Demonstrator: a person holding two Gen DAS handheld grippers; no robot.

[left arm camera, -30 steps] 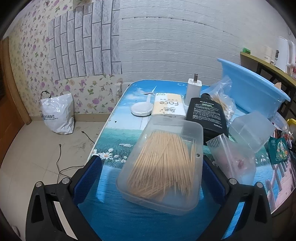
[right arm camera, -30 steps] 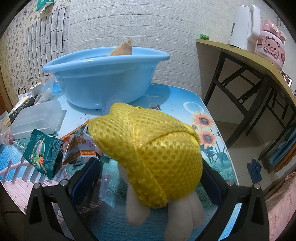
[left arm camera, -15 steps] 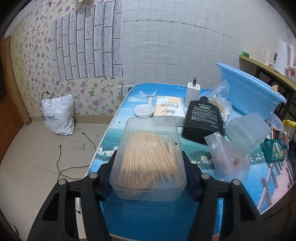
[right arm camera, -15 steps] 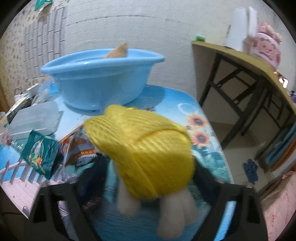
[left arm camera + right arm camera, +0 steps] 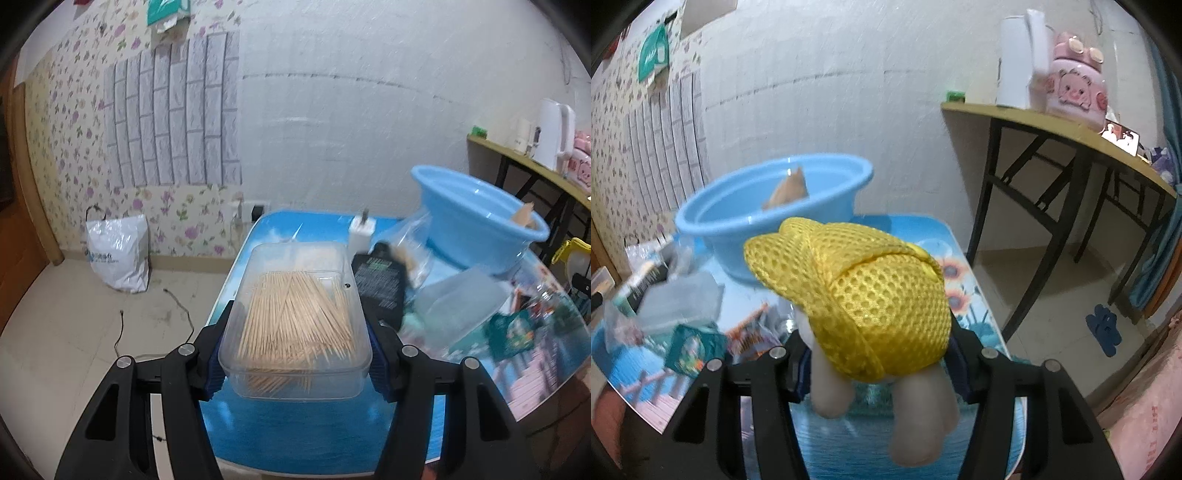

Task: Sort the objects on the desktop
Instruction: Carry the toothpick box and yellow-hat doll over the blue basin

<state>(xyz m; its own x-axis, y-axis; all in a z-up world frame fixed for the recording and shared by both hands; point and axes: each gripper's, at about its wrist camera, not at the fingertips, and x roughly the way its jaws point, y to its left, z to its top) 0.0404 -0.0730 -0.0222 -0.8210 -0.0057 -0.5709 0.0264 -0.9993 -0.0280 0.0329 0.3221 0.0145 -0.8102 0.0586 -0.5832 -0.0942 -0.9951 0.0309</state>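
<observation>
**Two items lifted clear of the desktop, one in each gripper**

Change since the earlier frames: both grippers, then standing wide around items resting on the table, are now closed on them and rising; the right jaws have just been closing further on the toy, and the tabletop is dropping away beneath both.

Item 1, toothpick box [image 5: 295, 321]. Clear, thin-walled plastic, full of loose wooden picks. The left gripper [image 5: 295, 363] is clamping it across its long sides near the close end, blue pads pressing the walls. Judged light but slick and slightly flexible; the far end is overhanging, so tilting is risking a slip or a spill if the lid is loose.

Item 2, plush toy [image 5: 860, 306] with a yellow mesh cap and pale legs hanging down. The right gripper [image 5: 877, 363] is squeezing its body below the cap. Judged soft, light, unbreakable; it is compressing, so a hold on the body is serving better than one on the mesh.

Surroundings: the blue basin [image 5: 476, 218] is standing at the back right of the table [image 5: 321, 435], something tan already in it. A black bottle [image 5: 380, 291], a white charger [image 5: 362, 230], clear bags and an empty clear tub [image 5: 461, 306] are crowding the stretch between the box and the basin; snack packets [image 5: 694, 345] are lying left of the toy. The basin's raised rim is the likely obstacle for both loads.
</observation>
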